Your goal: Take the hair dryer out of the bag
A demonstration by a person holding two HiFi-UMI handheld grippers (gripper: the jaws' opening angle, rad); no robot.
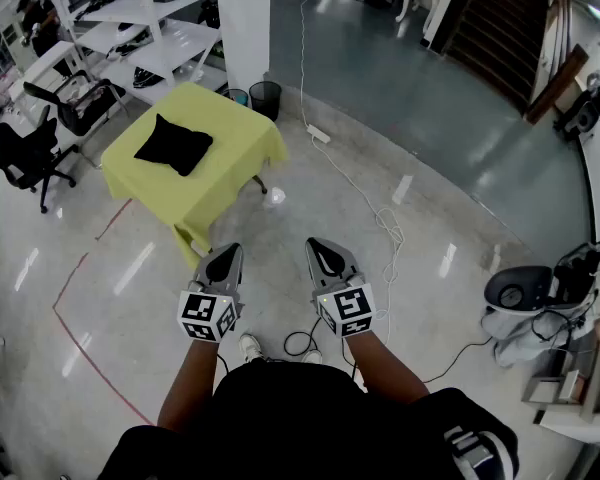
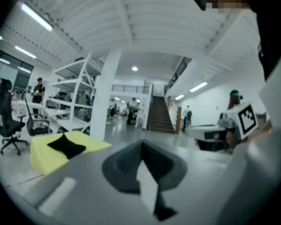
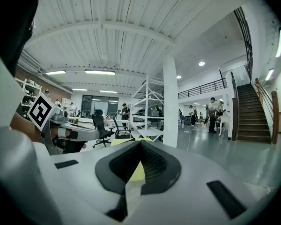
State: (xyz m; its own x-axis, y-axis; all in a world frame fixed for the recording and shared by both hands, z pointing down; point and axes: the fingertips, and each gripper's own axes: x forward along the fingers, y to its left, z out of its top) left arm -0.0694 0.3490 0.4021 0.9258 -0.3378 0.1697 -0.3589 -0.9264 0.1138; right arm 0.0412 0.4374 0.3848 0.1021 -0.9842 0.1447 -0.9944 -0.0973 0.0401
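Left gripper [image 1: 224, 260] and right gripper [image 1: 330, 258]: fingers on each pressed together, nothing between them, held side by side. Black bag [image 1: 174, 144] lies on the yellow table [image 1: 225, 158], well apart from both.

Table with yellow cloth [image 1: 235, 133] stands on glossy floor [image 1: 420, 108], well ahead and left of left claw [image 1: 226, 258]. One black bag [image 1: 174, 144] lies mid-cloth. White cable [image 1: 365, 193] and power strip [image 1: 318, 134] lie on floor ahead of right claw [image 1: 325, 256].
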